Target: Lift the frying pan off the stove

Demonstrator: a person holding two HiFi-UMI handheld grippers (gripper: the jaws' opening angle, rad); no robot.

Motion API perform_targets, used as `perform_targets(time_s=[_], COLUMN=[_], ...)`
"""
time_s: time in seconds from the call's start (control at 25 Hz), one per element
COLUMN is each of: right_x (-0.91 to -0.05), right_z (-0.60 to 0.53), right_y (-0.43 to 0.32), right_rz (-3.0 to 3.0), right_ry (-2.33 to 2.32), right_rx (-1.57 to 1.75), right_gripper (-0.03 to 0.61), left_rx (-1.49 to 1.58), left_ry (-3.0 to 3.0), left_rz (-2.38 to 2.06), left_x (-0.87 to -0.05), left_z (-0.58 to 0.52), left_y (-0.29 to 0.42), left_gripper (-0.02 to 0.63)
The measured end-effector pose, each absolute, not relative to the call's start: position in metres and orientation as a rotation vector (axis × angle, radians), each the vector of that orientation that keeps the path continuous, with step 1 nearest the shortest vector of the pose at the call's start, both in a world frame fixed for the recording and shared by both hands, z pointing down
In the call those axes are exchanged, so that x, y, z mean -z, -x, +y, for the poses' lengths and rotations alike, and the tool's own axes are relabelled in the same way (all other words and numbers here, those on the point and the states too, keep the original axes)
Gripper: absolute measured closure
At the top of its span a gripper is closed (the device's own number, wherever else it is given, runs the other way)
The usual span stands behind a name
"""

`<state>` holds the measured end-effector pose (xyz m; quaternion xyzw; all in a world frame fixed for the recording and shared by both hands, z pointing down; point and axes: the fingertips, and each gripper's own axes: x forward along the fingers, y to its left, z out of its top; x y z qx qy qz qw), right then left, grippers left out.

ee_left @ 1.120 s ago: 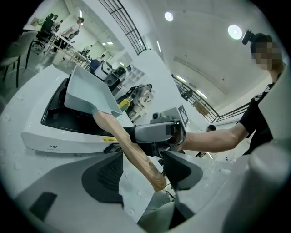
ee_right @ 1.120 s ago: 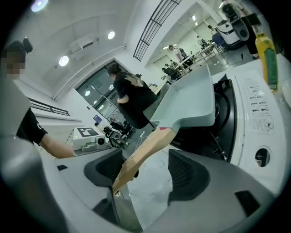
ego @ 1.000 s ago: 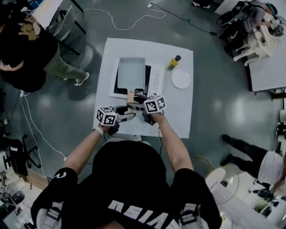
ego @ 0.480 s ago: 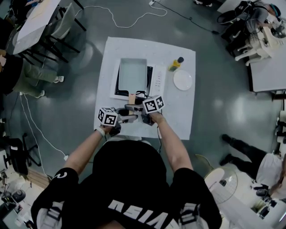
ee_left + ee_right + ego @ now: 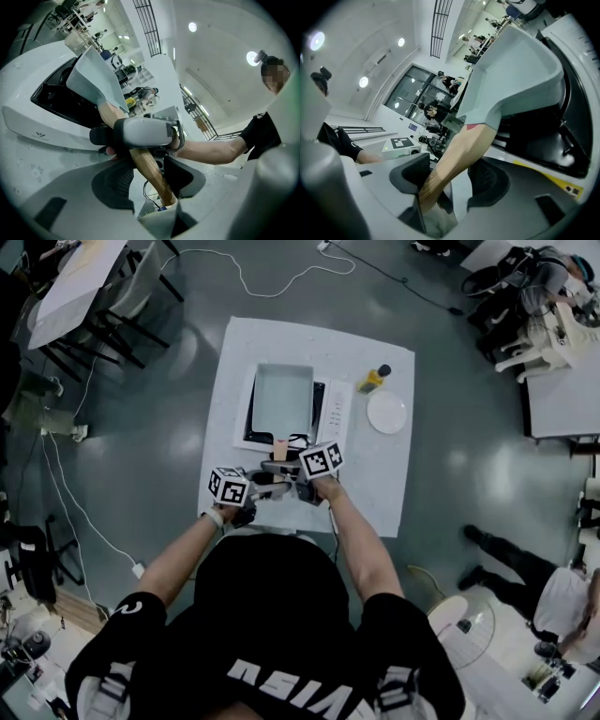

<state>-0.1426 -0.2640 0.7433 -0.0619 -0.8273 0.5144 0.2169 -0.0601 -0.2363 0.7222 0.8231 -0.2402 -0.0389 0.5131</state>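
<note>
The pale grey-green rectangular frying pan (image 5: 281, 395) has low straight walls, an empty inside and a short light wooden handle (image 5: 279, 442). A pale socket with a small red mark joins the handle to the pan. The pan sits flat on the white stove with a black glass top (image 5: 330, 413), which stands mid-table nearer the far edge of the white square table (image 5: 375, 479). The handle points toward the near edge.

The left claw (image 5: 147, 178) and the right claw (image 5: 450, 180) both reach the handle from the near edge, one from each side. Each claw's jaws have just been closing and now flank the wood, which runs slantwise between the ribbed black pads (image 5: 112, 183). It lies close against them, but a slit of background still shows beside it in both gripper views, so neither claw yet pinches it tight.

A small yellow bottle with a black cap (image 5: 373, 381) and a round white plate (image 5: 386, 412) lie toward the table's right edge, apart from the stove.

From the head view the marker cubes and claw bodies cover the handle's near end, and the pan hides most of the black glass. In the left gripper view the right claw's grey body crosses the handle. Both gripper views cut off the pan's far part. The bottle's label is too small to read.
</note>
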Motion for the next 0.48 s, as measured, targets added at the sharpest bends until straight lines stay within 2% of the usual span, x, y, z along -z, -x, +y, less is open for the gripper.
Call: perform_targets(time_s=[0.32, 0.48], right_x=[-0.7413, -0.7439], right_z=[-0.2647, -0.2652], right_y=[0.1423, 0.1416], right_rz=[-2.273, -2.286], right_ry=[0.177, 0.171], right_rx=[-1.545, -1.568], right_gripper=[0.399, 0.413], left_rx=[0.110, 0.103], left_ry=[-1.961, -1.956], left_rz=[-0.583, -0.590], left_x=[-0.7245, -0.7271], left_z=[-0.2382, -0.2375], left_y=[0.0607, 0.0612], left_gripper=[0.430, 0.433])
